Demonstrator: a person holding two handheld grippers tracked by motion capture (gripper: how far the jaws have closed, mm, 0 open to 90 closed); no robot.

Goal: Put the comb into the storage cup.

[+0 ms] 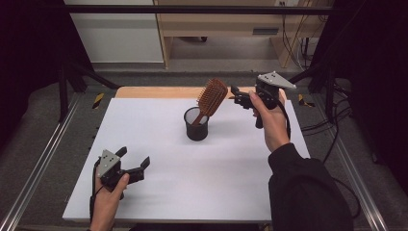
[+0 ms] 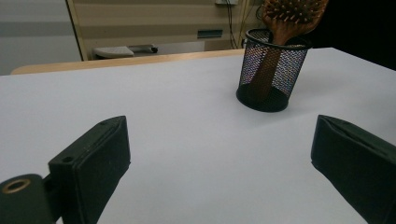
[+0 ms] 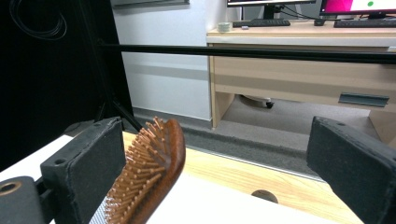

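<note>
One black mesh cup (image 1: 196, 124) stands near the middle of the white table (image 1: 192, 183). One brown hairbrush (image 1: 210, 98) leans in it, handle down, bristles up. There are two grippers. The left gripper (image 1: 132, 159) sits low near the front, jaws wide apart, holding nothing. The right gripper (image 1: 235, 96) is up beside the brush head, jaws wide apart, holding nothing.

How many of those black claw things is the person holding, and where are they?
2. The left claw rests low on the white table near its front left, open. The right claw is held up at the back right, open beside the hairbrush standing in the mesh cup.
</note>
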